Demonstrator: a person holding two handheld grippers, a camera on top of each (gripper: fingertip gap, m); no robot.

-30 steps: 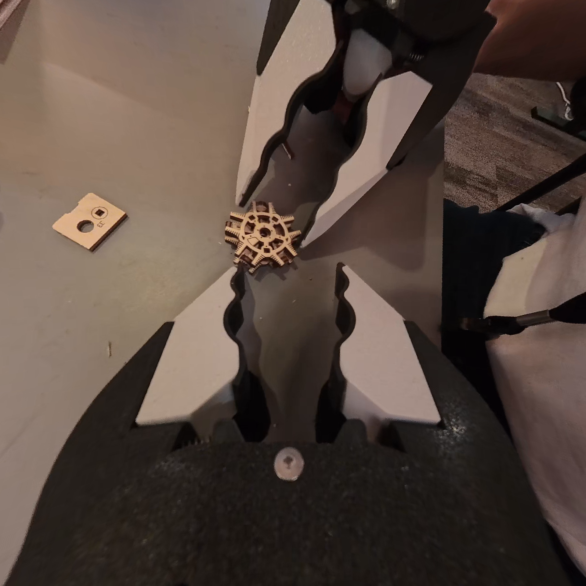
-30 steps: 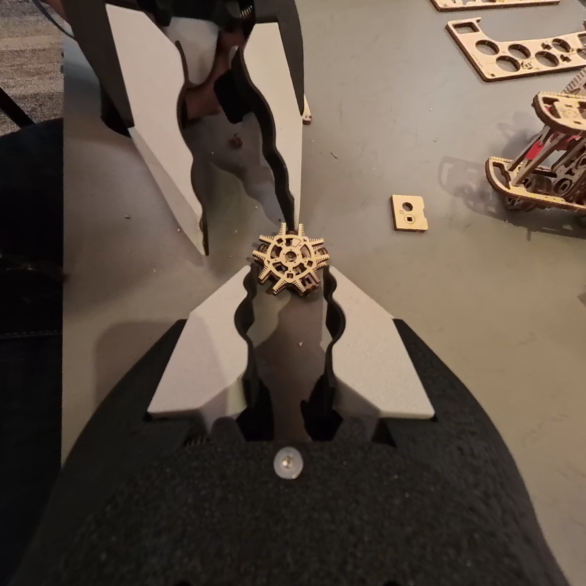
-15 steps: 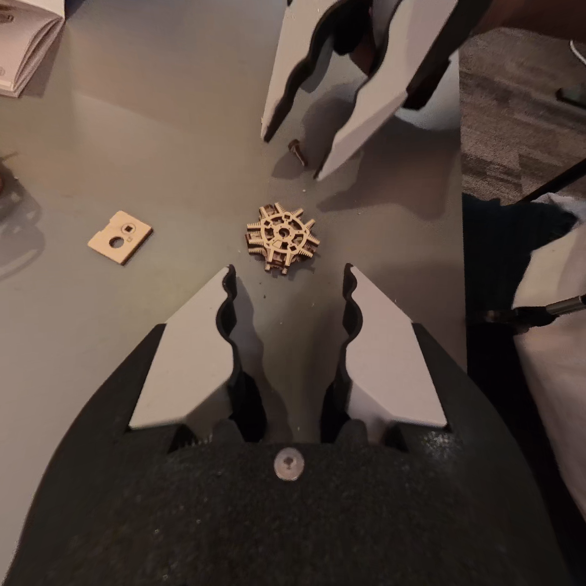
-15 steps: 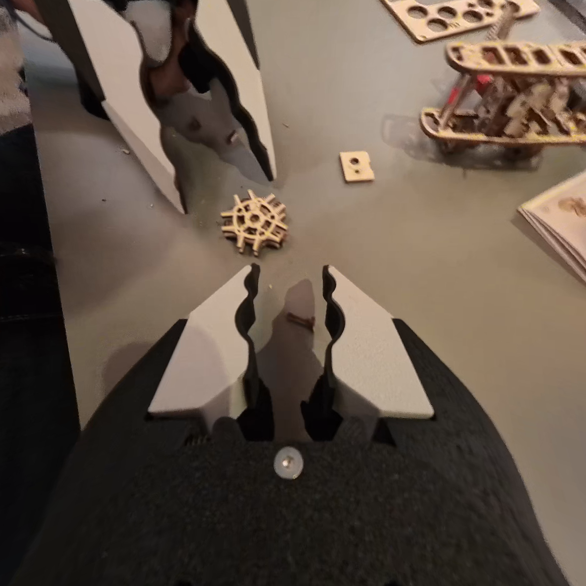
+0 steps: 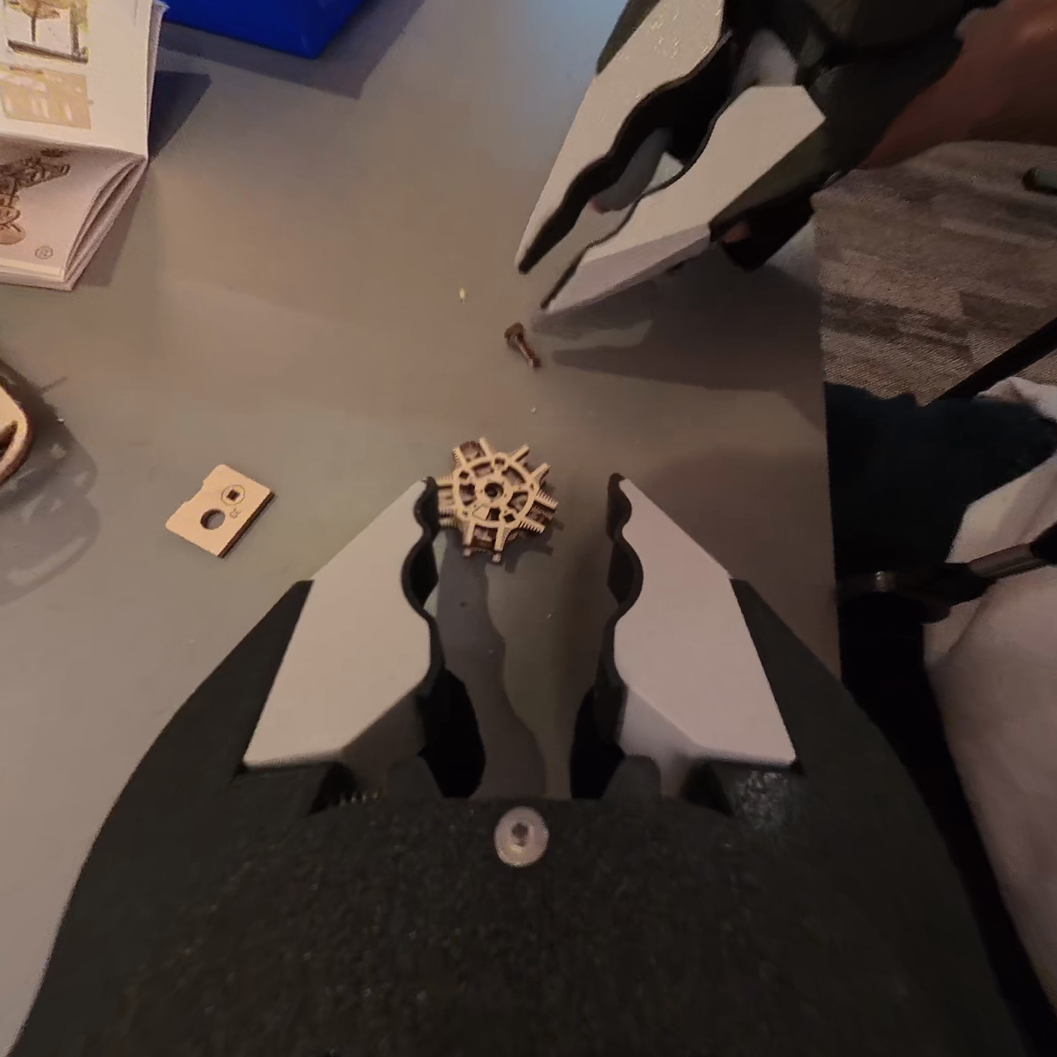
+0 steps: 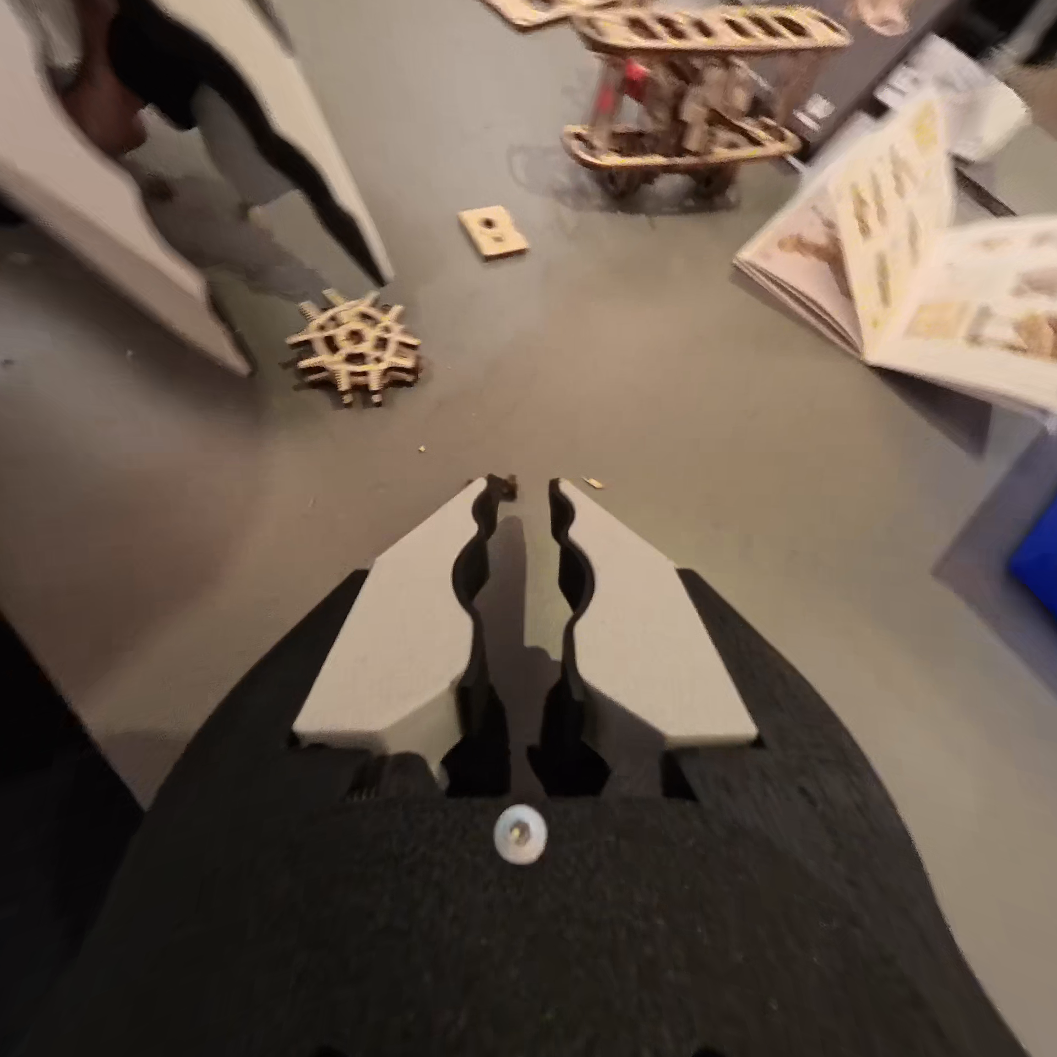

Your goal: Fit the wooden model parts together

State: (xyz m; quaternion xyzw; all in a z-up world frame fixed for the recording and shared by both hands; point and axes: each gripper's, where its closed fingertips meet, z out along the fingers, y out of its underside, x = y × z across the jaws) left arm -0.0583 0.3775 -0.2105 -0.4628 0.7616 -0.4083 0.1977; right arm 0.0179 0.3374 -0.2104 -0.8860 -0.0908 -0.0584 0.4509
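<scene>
Gear touching left tongs; tongs empty.

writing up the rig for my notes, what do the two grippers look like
Both match. The left gripper has a wide black, grainy-textured body with a silver screw at its centre. Its two fingers are pale grey wedges tapering to points, each with a wavy black inner edge. The right gripper is the same: black textured body, silver screw, grey wedge fingers with wavy black edges. No cables or markings show.
</scene>
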